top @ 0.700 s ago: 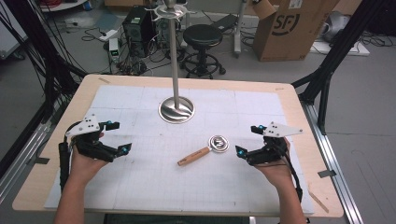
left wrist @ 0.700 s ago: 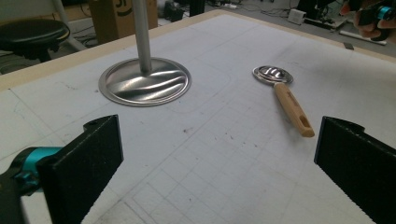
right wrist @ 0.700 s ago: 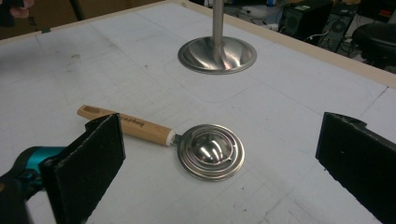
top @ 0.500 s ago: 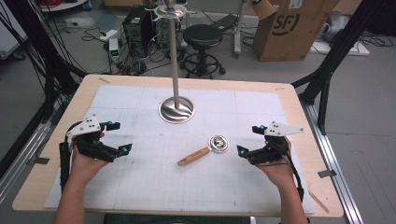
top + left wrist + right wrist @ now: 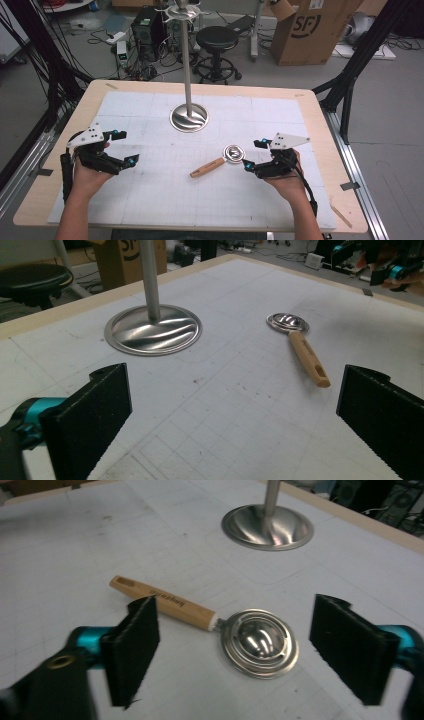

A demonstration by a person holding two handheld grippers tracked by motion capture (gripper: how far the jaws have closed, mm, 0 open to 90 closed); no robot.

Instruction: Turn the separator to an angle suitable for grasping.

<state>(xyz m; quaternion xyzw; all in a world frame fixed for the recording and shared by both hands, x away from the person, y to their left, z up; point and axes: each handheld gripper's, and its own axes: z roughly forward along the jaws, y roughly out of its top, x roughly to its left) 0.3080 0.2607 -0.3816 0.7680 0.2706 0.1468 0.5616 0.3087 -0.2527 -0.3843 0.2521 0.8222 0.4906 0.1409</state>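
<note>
Nearest, lower left of the high view: left gripper (image 5: 127, 147), jaws wide, nothing between them. Lower right: right gripper (image 5: 251, 155), jaws wide, poised just beside the strainer (image 5: 216, 161). Centre of the mat (image 5: 150, 200): strainer, wooden handle and round metal head, lying flat, not yet grasped; pickup and any placing remain, by my judgement. Farther, upper centre: stand (image 5: 188, 117), its top cut off by the frame edge. Handle lettering too blurred to read.

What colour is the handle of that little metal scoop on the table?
Light, pale wood with dark lettering along the handle; the right gripper view shows it best.
</note>
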